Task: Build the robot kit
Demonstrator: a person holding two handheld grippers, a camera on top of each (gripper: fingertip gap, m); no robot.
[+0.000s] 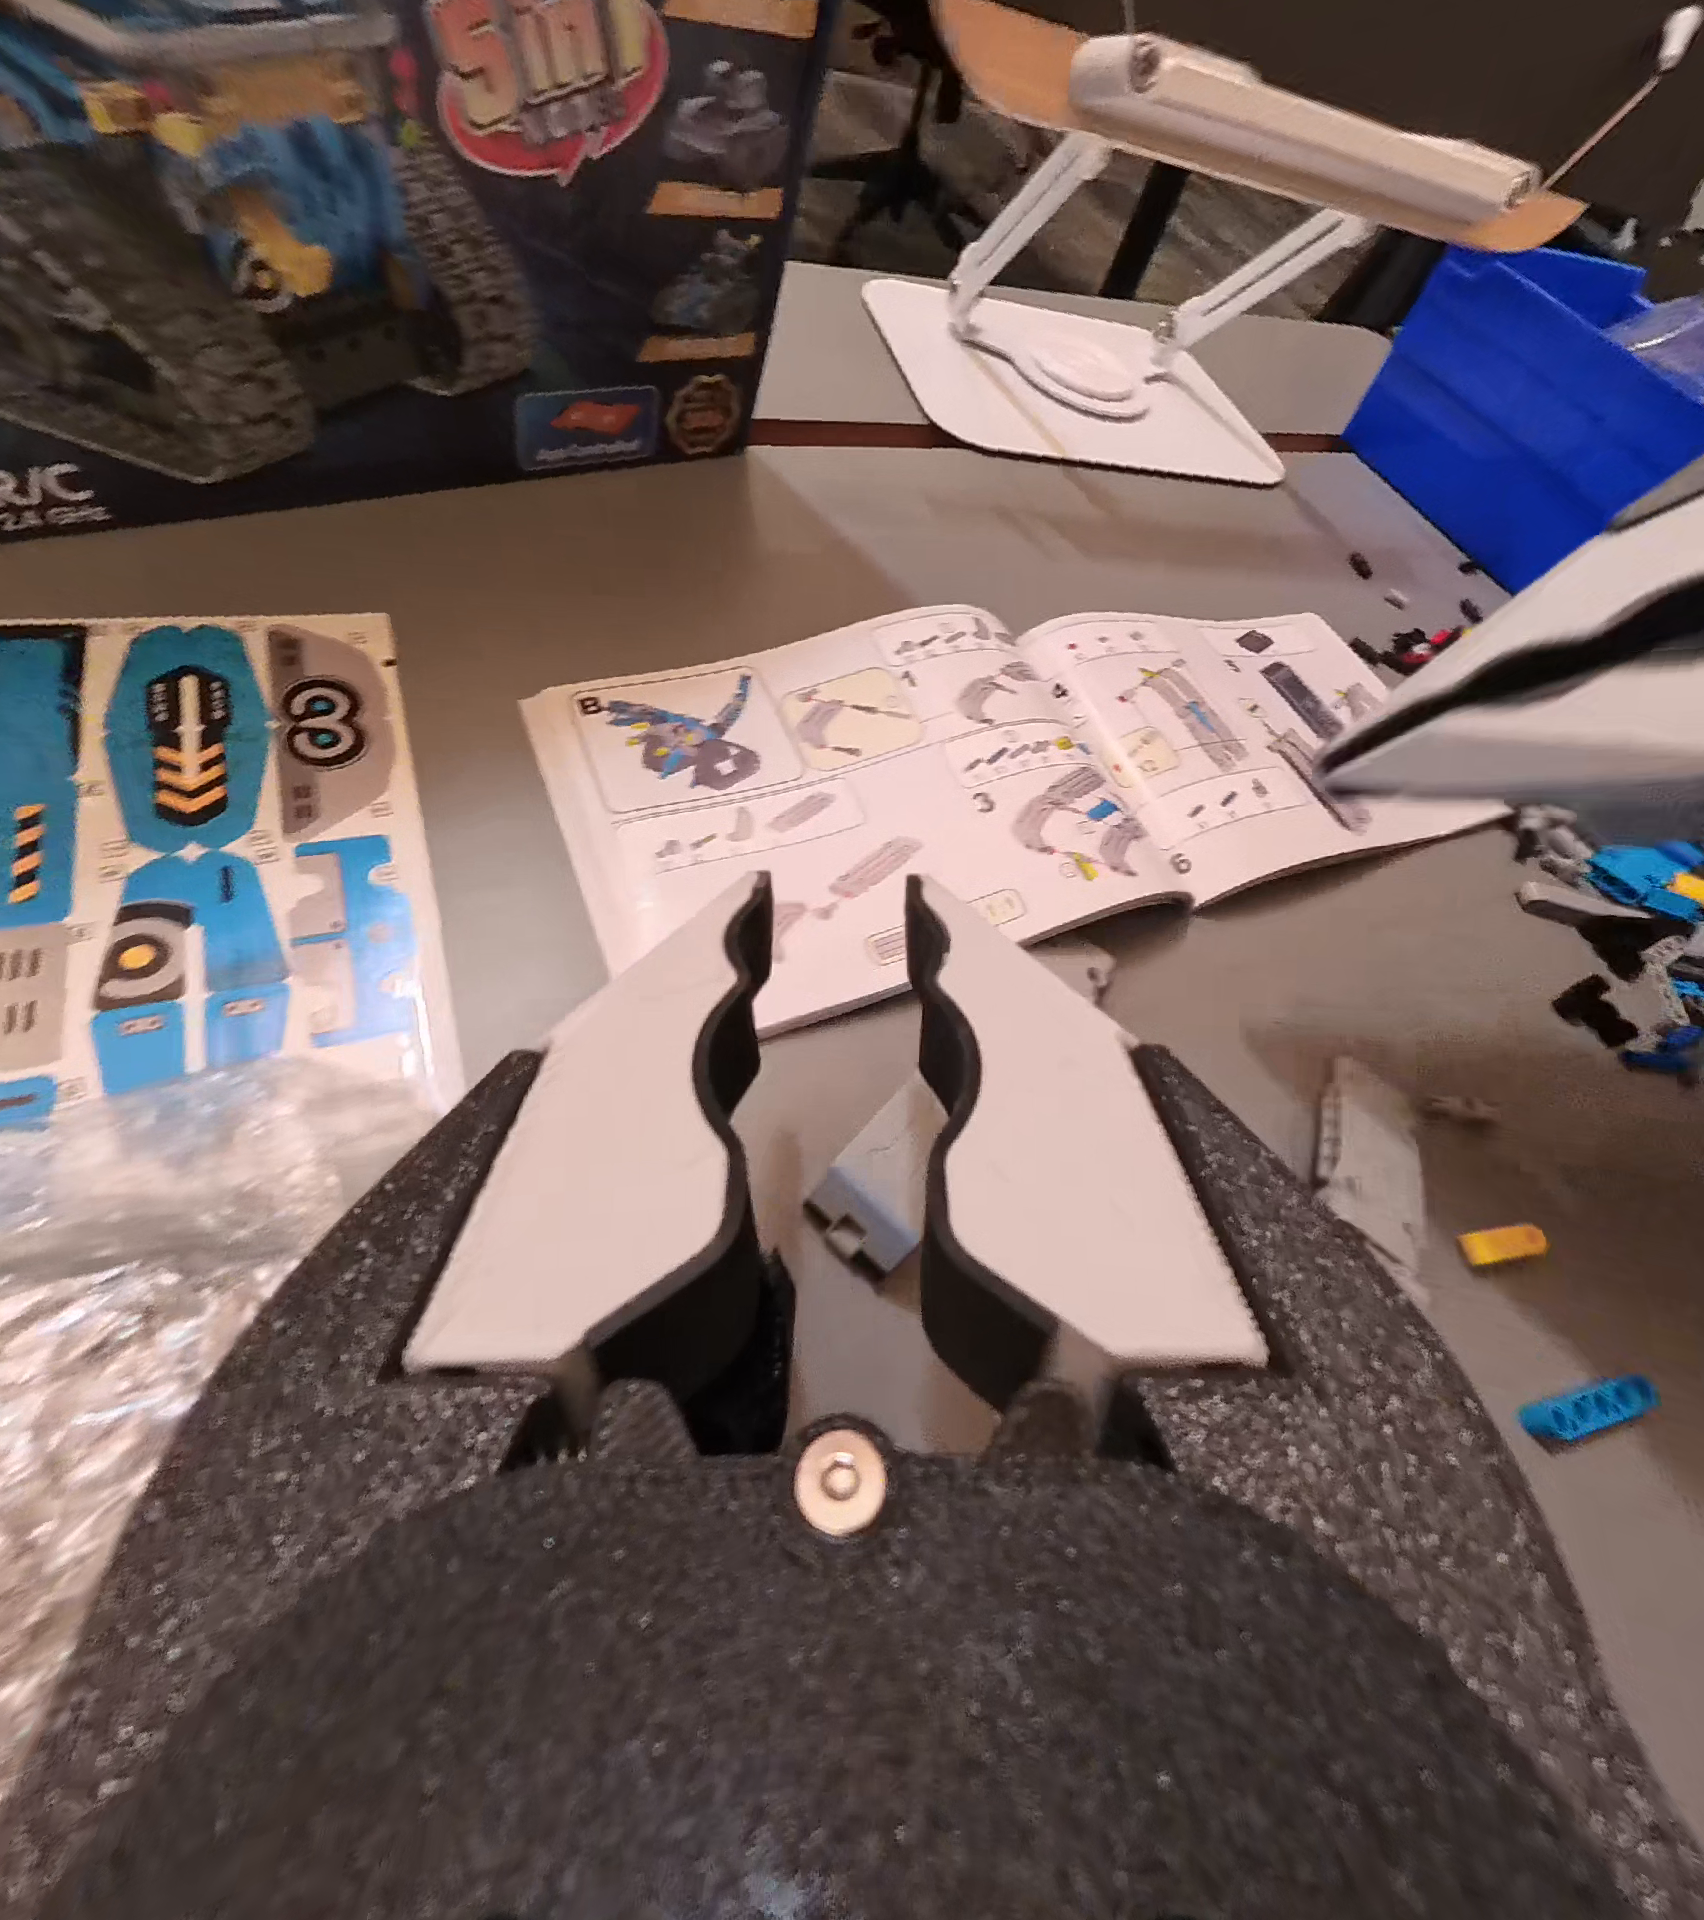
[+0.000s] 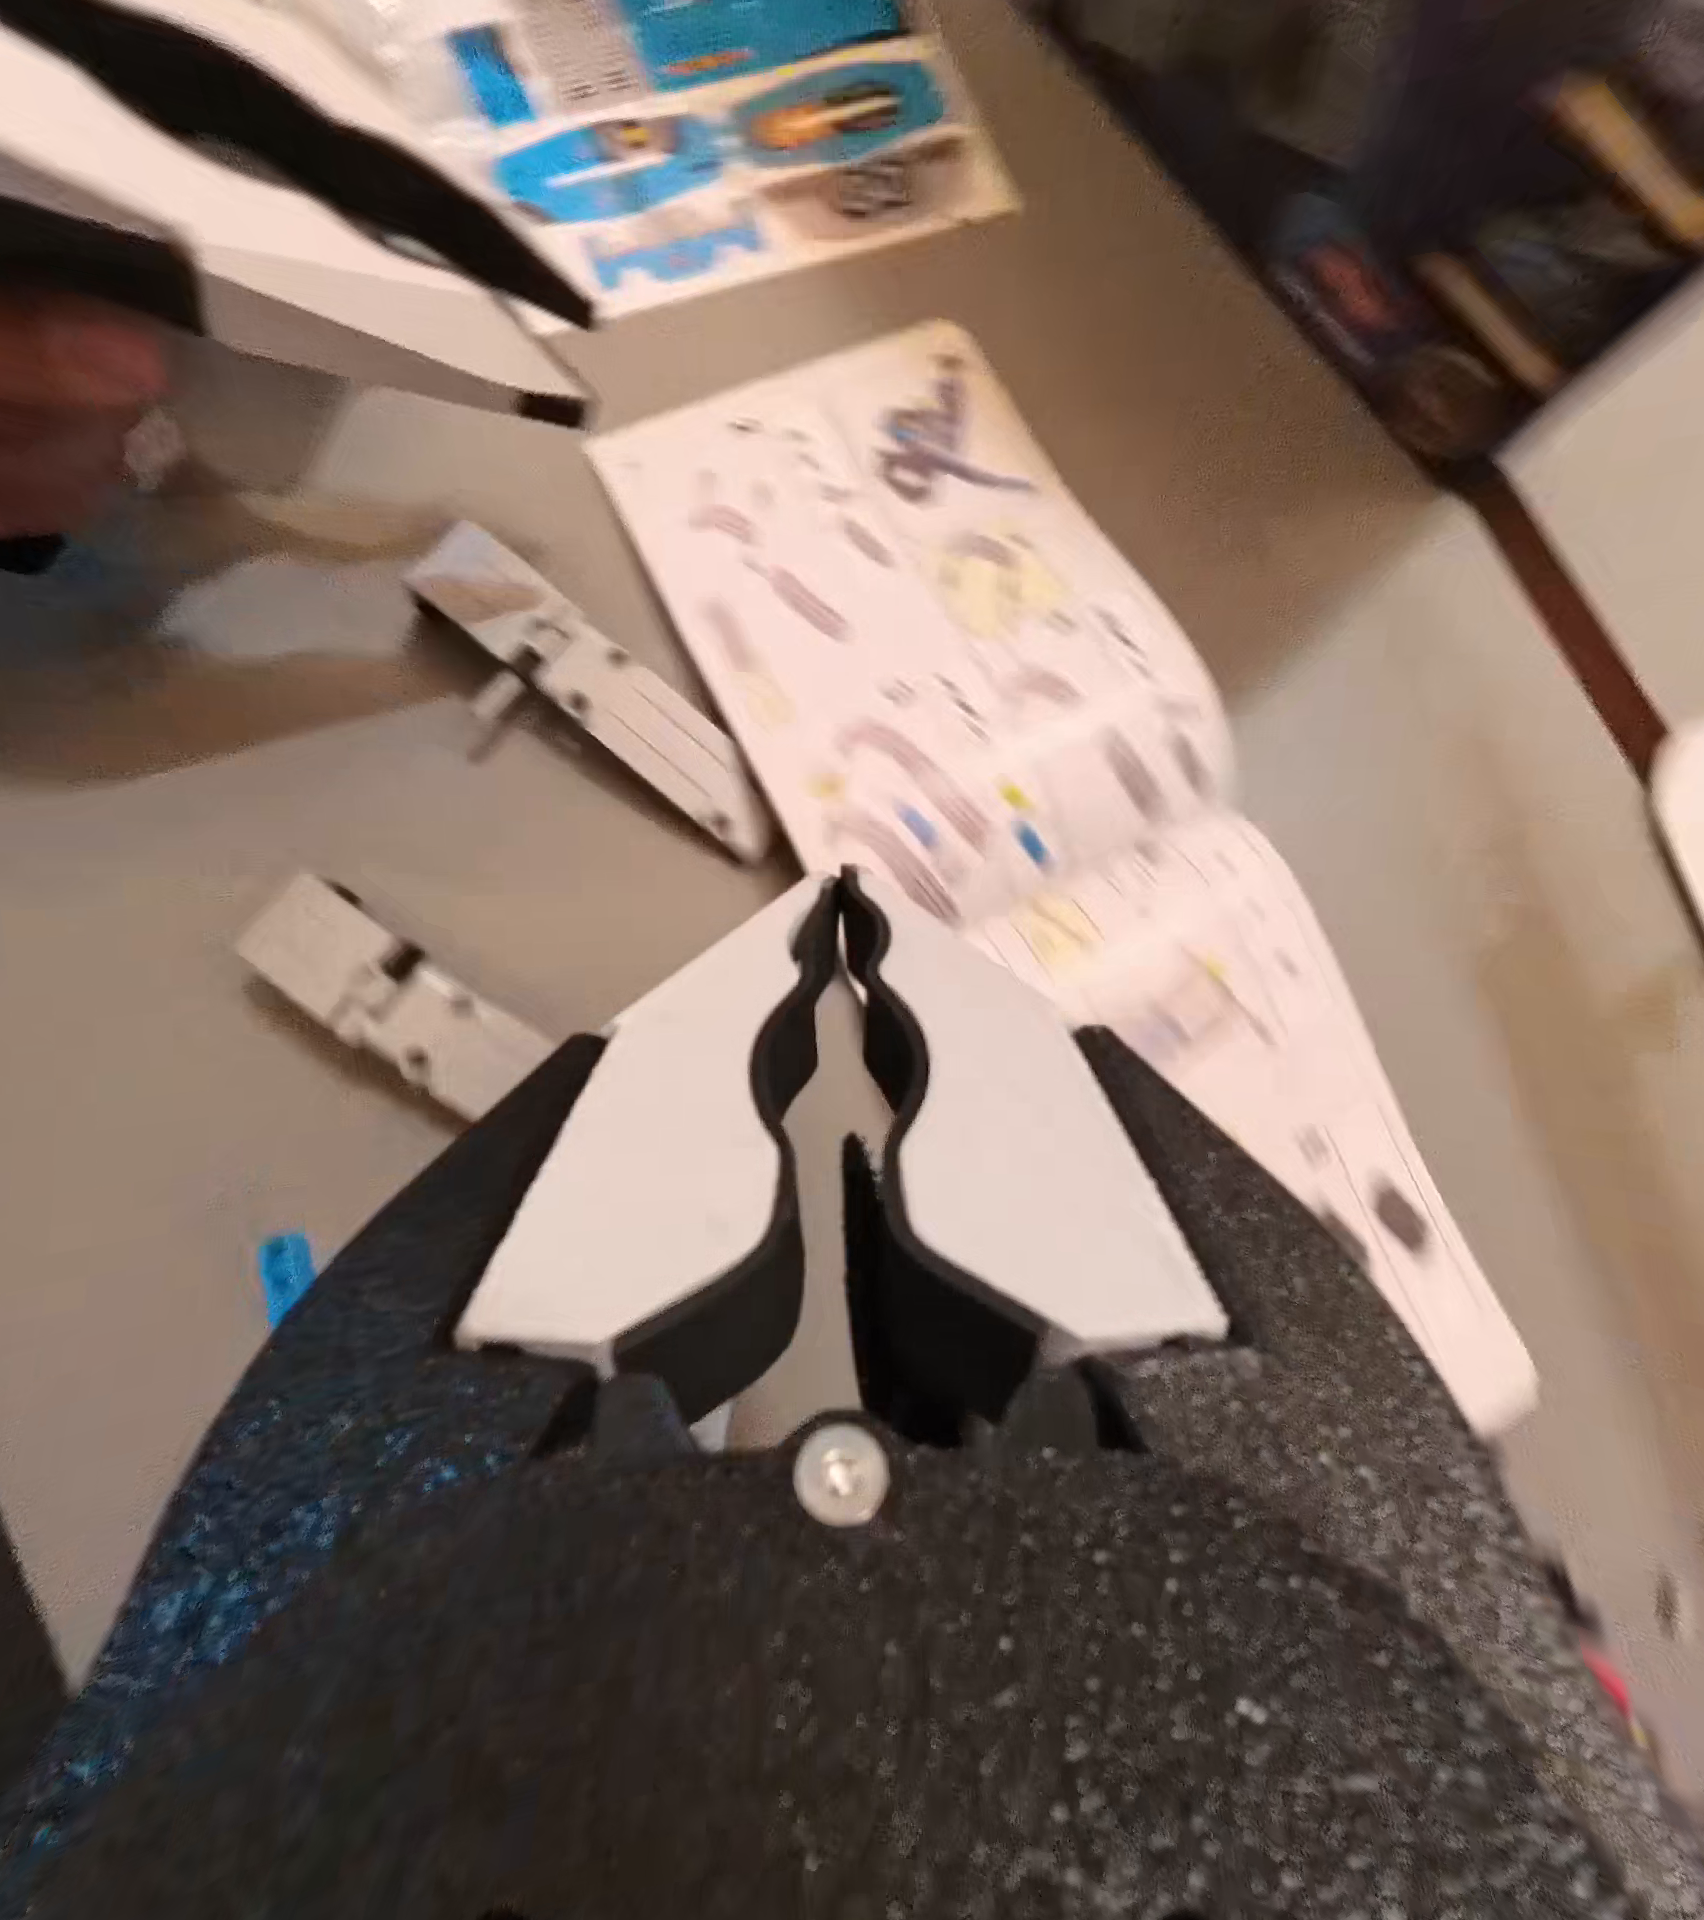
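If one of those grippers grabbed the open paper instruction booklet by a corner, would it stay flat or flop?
The open paper instruction booklet would probably flop: its thin pages already bow upward at the centre fold. It looks light, so a push would likely slide it across the smooth grey table. One page might well lift alone.

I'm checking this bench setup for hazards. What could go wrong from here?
1. The left tongs hang open over a grey part beside the booklet; closing carelessly might pinch a page too.
2. The right tongs, shut and empty, are blurred above the booklet's edge; they might scuff or drag it.
3. The brick pile and loose pieces sit near the table's side and could be knocked off.
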